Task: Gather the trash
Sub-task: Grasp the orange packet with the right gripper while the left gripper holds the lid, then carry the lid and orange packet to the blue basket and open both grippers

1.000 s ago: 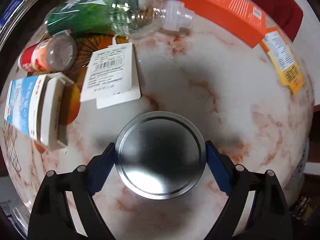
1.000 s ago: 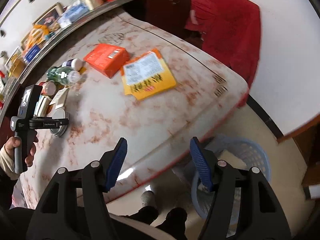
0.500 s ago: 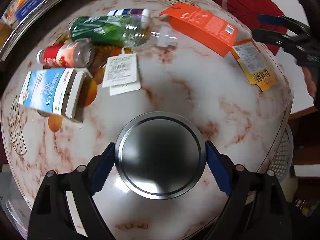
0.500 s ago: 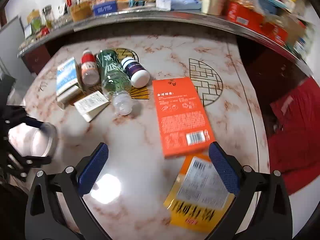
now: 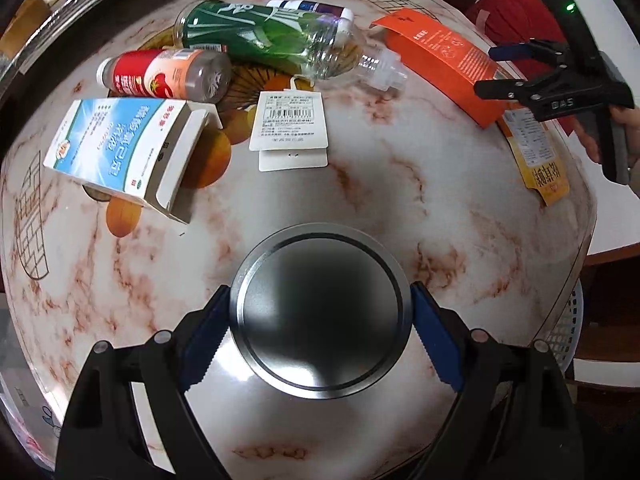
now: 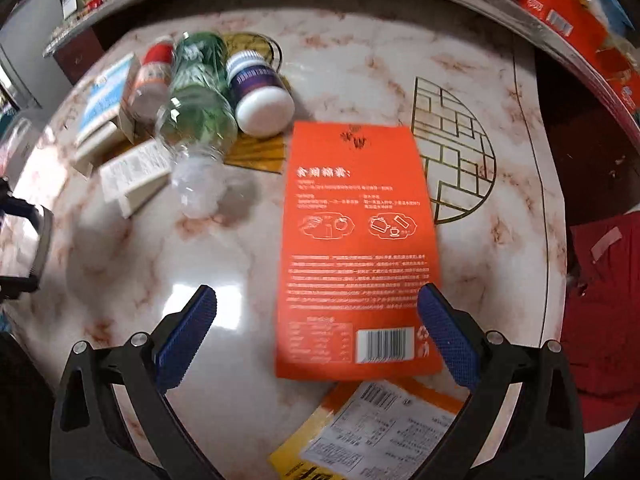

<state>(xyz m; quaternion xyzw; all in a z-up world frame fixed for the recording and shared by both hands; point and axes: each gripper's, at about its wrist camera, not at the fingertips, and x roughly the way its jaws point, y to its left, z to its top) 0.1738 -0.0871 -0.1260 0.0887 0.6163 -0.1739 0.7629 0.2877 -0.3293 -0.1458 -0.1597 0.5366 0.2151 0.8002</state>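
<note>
Left gripper (image 5: 320,322) clamps round metal lid (image 5: 320,310) above marble worktop (image 5: 400,200). Right gripper (image 6: 318,336), jaws just opened wide, empty, hovers over orange box (image 6: 356,248) lying flat on worktop.

A round marble-patterned worktop (image 6: 500,128) with rust veins and gold lattice inlays (image 6: 456,152) shines under overhead light. Behind it runs a dark wooden sideboard (image 6: 576,128) with a cluttered top. A red cloth (image 6: 604,300) hangs against a white wall (image 5: 608,224).
</note>
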